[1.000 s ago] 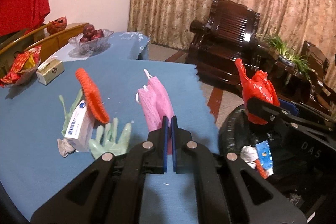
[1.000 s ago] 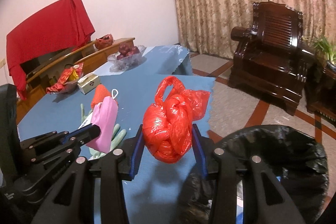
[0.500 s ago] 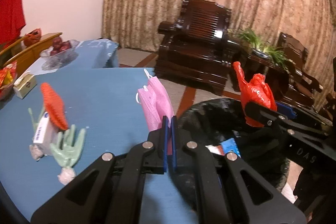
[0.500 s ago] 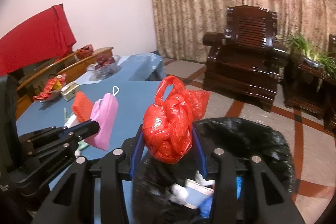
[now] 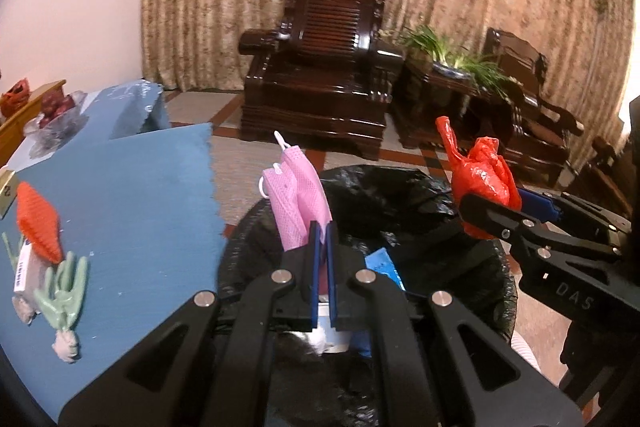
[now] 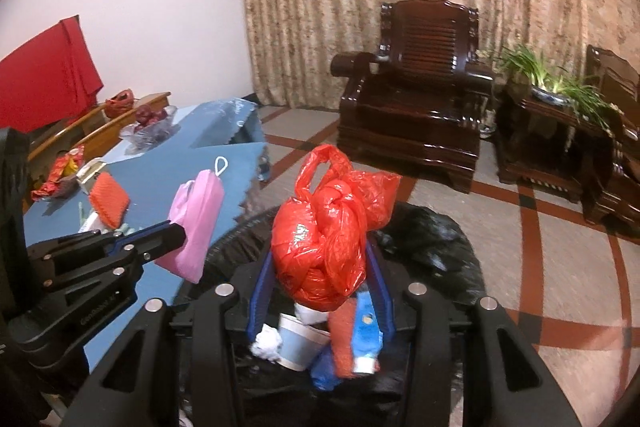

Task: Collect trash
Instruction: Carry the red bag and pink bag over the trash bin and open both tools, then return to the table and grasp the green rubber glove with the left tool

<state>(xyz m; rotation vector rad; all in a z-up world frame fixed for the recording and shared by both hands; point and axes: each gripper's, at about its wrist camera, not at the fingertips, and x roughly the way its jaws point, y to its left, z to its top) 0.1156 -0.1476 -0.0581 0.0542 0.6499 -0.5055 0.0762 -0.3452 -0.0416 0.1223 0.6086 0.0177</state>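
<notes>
My left gripper (image 5: 320, 235) is shut on a pink mesh pouch (image 5: 298, 193) and holds it over the near rim of a black-lined trash bin (image 5: 384, 199). My right gripper (image 6: 320, 267) is shut on a knotted red plastic bag (image 6: 324, 239) and holds it above the same bin (image 6: 432, 239). The bin holds a paper cup (image 6: 298, 345), blue wrappers and crumpled tissue. The pouch (image 6: 196, 223) and the left gripper (image 6: 176, 233) show at the left of the right wrist view. The red bag (image 5: 482, 179) and the right gripper (image 5: 492, 213) show at the right of the left wrist view.
A blue-clothed table (image 5: 132, 195) stands left of the bin, with an orange mesh piece (image 5: 38, 223), a green glove (image 5: 66, 295) and a white box (image 5: 24, 267). A fruit bowl (image 6: 150, 125) sits farther back. Dark wooden armchairs (image 5: 320, 83) and a potted plant (image 6: 556, 87) stand beyond.
Both grippers have swung right, away from the table, and now hold the pink pouch and the red bag over the trash bin. Both stay shut on their loads.
</notes>
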